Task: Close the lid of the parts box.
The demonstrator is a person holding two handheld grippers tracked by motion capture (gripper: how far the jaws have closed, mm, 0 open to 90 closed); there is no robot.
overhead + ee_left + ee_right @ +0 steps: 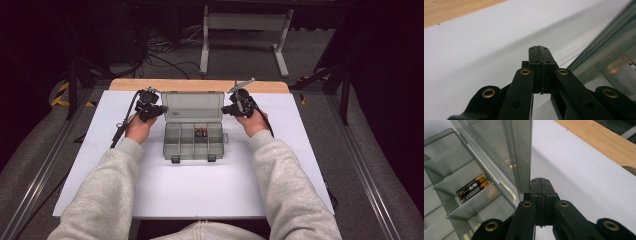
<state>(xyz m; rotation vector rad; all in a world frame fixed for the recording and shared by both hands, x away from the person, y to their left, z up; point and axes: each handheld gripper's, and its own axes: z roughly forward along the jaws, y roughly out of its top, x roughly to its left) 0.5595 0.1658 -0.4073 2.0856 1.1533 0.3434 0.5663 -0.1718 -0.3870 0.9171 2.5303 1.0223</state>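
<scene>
Near the far edge of the white surface (300,165), my left tongs (161,109) and right tongs (226,109), both closed and empty, flank the open organizer box (193,142); its light, stiff lid (192,106) looks slippery, best steered by its side edges.

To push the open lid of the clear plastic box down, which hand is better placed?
Right, probably: the shut right tongs sit against the edge of the upright clear plastic lid, while the shut left tongs stand slightly apart beside it.

Bright, evenly lit table (200,195), dark surroundings, blurred close foregrounds.
</scene>
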